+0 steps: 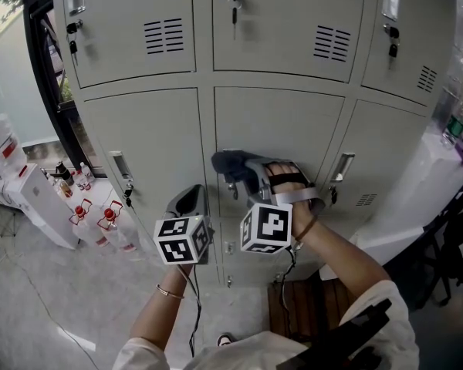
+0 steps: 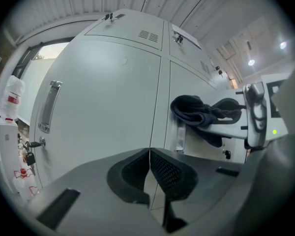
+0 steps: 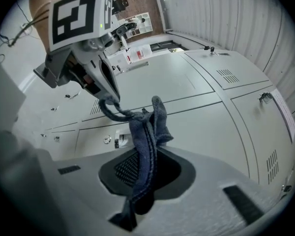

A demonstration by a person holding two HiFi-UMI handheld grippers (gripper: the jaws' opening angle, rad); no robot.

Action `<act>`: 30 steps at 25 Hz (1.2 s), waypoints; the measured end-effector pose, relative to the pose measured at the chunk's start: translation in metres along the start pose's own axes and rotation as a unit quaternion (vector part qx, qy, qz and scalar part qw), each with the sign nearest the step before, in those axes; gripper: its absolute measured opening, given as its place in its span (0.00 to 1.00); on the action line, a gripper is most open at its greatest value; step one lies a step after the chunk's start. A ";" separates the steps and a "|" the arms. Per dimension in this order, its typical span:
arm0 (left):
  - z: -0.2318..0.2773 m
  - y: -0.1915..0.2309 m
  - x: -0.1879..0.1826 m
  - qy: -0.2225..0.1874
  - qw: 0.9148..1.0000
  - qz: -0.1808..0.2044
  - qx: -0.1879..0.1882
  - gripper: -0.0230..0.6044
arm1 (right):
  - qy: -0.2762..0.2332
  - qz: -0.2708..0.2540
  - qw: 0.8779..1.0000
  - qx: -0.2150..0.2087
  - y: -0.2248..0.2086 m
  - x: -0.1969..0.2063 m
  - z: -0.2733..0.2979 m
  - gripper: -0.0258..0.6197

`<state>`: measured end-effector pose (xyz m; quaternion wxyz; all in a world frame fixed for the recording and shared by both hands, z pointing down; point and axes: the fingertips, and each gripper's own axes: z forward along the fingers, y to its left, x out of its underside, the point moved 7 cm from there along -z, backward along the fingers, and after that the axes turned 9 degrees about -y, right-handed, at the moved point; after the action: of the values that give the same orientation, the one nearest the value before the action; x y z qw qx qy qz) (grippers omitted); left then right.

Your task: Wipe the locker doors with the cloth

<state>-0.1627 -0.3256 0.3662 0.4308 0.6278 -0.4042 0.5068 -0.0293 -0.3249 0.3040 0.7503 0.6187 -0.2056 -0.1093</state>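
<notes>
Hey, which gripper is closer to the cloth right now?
Right. The right gripper is shut on the cloth, at the middle lower locker door. The left gripper, shut and empty, sits lower and to the left, apart from the cloth.

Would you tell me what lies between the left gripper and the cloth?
Head view shows only the bare seam between two locker doors separating left gripper from cloth.
</notes>
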 end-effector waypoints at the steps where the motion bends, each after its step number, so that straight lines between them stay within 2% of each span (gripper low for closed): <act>1: 0.000 0.000 0.003 0.002 1.000 0.000 0.000 0.05 | -0.002 0.002 1.000 -0.001 0.002 0.001 0.000 0.10; 7: -0.002 -0.001 0.019 0.015 1.000 -0.005 0.002 0.05 | -0.003 0.033 0.998 -0.045 0.027 0.008 0.004 0.11; 22: -0.008 0.005 0.063 0.055 0.998 -0.013 -0.006 0.05 | -0.005 0.040 0.996 -0.078 0.075 0.013 0.015 0.10; 30: -0.007 0.004 0.083 0.065 0.998 -0.014 -0.004 0.05 | -0.002 0.045 0.992 -0.116 0.110 0.019 0.020 0.11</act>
<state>-0.1549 -0.3254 0.4490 0.4662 0.5973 -0.3685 0.5385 -0.0316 -0.3276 0.4172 0.8208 0.5171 -0.2211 -0.0997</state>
